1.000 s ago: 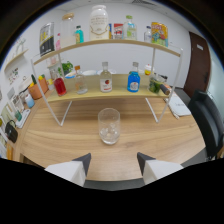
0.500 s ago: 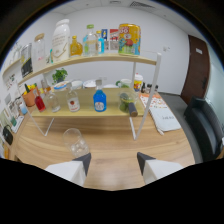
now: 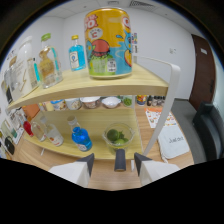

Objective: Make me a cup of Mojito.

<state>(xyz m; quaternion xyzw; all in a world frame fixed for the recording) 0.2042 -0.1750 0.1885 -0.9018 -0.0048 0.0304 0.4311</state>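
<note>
The two-tier wooden shelf (image 3: 100, 85) had swelled to fill the view, where a second earlier it stood well back behind an empty glass on the tabletop; that glass had dropped out of sight. The camera had closed in and swung toward the shelf's right end. On the upper board, the big yellow drink can (image 3: 109, 42) loomed nearest, with a blue bottle (image 3: 76, 54) and a clear bottle (image 3: 49, 65) beside it. On the lower board sat a glass bowl of limes (image 3: 118, 136), just ahead of the fingers, with a small blue-capped bottle (image 3: 80, 137) beside it.

The hand-held gripper (image 3: 114, 165) was spread wide and carried nothing. Judging by the approach, the limes were probably the ingredient being fetched, so the Mojito remained at an early gathering stage.
</note>
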